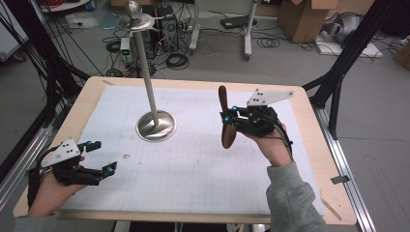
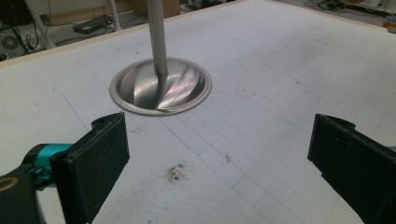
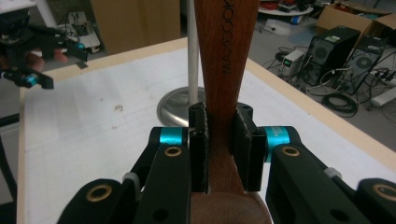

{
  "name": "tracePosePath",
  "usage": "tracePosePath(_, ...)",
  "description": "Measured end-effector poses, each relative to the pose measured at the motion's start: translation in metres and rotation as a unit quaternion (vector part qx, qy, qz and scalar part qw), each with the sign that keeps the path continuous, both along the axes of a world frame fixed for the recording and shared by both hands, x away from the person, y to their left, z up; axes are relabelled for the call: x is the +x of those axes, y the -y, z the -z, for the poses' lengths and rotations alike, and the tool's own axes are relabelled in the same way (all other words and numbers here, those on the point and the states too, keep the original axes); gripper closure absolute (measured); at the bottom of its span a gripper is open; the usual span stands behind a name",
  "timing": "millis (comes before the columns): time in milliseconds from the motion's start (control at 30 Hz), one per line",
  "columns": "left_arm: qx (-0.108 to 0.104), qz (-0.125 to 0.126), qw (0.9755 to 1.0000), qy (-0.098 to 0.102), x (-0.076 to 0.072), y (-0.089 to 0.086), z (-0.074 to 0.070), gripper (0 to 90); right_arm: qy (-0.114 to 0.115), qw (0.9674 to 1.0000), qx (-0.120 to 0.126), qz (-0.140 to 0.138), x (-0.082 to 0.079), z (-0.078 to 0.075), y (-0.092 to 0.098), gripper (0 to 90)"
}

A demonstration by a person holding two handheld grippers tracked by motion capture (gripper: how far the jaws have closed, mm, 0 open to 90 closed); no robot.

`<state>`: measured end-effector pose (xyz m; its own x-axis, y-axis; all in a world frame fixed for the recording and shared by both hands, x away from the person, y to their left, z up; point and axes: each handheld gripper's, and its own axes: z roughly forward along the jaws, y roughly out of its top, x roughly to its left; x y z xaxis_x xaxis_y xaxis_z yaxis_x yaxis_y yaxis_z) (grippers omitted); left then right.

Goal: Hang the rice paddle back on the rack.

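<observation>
Two black pads of the right gripper [image 3: 220, 149] are clamped on the narrow neck of a wooden spoon [image 1: 226, 117], which stands almost upright above the right half of the table [image 1: 309, 145], handle up. The grip is narrow and the long handle is free, so the spoon may turn or slide if the hand tilts. It could also hit the metal stand [image 1: 153, 113] near the table's middle. The right hand comes from the near edge, wrist bent up. The left gripper [image 1: 102, 157] hangs apart, holding nothing, near the left near corner.
</observation>
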<state>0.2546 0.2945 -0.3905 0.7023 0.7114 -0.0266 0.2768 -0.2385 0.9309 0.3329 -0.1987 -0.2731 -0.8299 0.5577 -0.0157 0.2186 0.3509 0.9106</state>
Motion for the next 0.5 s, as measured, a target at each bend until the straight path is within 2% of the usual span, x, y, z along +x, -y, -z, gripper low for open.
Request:
tracePosePath(167,0.002,0.001,1.0000,-0.002,-0.002,0.000,0.001,5.9,-0.007,1.0000,0.002,0.003,0.009,-0.003,-0.007,77.8)
tracePosePath(267,0.005,0.001,1.0000,-0.004,-0.002,0.001,0.002,5.9,0.000,1.0000,-0.008,-0.002,0.014,-0.004,-0.014,77.8)
tracePosePath(500,0.002,-0.005,1.0000,-0.002,-0.007,-0.004,0.001,5.9,0.005,0.9998,-0.006,-0.019,0.025,-0.016,-0.032,77.8)
